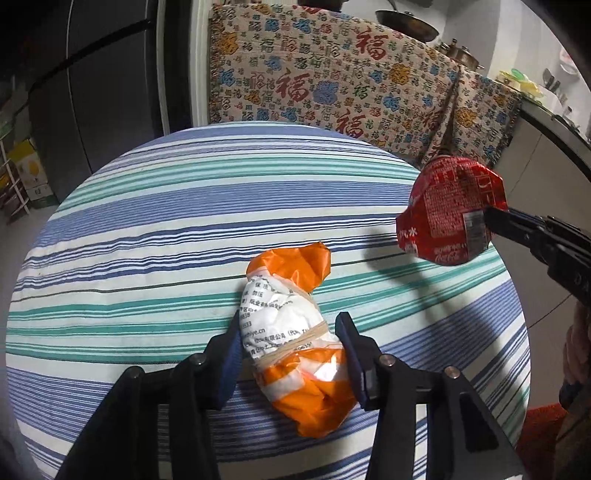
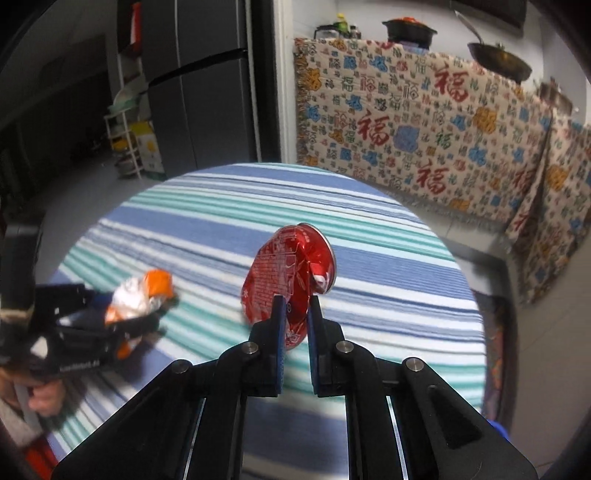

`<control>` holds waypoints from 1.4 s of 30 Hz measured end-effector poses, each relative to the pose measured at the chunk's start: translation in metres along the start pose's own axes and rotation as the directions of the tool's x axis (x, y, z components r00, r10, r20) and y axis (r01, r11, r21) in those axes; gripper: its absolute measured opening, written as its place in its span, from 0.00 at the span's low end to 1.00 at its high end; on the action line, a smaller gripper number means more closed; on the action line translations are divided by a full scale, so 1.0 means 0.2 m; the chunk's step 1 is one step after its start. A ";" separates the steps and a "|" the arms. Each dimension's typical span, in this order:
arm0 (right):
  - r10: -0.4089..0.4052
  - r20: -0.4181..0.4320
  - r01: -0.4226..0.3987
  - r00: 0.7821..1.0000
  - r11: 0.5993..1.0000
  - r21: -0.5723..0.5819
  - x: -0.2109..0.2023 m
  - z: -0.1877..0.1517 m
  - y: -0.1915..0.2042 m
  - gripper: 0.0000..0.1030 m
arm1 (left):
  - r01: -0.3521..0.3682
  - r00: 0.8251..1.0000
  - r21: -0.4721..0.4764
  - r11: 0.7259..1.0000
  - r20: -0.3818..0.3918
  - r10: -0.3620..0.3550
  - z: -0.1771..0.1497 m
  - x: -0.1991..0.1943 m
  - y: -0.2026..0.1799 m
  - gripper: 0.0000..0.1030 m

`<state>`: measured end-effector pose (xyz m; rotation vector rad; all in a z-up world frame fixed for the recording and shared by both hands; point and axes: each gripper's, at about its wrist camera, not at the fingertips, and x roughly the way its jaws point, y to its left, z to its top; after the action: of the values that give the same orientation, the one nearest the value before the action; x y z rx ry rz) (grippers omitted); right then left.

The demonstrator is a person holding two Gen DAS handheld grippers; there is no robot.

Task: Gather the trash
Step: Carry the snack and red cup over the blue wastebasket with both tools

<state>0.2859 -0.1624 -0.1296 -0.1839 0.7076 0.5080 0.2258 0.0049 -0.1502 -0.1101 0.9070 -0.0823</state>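
A crushed red soda can [image 2: 288,262] hangs above the round table with the striped cloth [image 2: 388,306]. My right gripper [image 2: 295,301] is shut on its lower edge. The left wrist view shows the same can [image 1: 450,206] at the right, clamped by the right gripper [image 1: 493,219]. An orange-and-white crumpled wrapper [image 1: 288,273] bound with rubber bands sits between the fingers of my left gripper [image 1: 290,321], and both pads touch its sides. In the right wrist view the left gripper [image 2: 147,314] holds that wrapper [image 2: 136,295] at the table's left, blurred.
A patterned blanket [image 1: 332,74] drapes a counter behind the table, with a wok [image 2: 498,61] and a pot [image 2: 408,31] on top. A dark fridge [image 1: 103,92] and a rack with boxes [image 2: 129,147] stand at the left. A person's hand [image 2: 44,395] shows at lower left.
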 end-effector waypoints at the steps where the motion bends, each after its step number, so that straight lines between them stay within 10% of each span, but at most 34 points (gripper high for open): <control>1: -0.003 -0.001 0.003 1.000 1.000 0.001 -0.03 -0.02 0.00 0.09 | 0.004 1.000 0.007 1.000 0.003 -0.004 0.00 -0.01 -0.01 0.47; 42: -0.124 0.007 0.122 0.992 0.984 0.132 -0.59 -0.30 -0.20 0.09 | 0.056 0.996 0.157 0.986 0.053 -0.065 0.00 -0.24 -0.54 0.47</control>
<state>0.1952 -0.2631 -0.0969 -0.0994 0.7074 0.3434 0.1941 -0.0971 -0.0994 0.0049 0.8365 -0.2050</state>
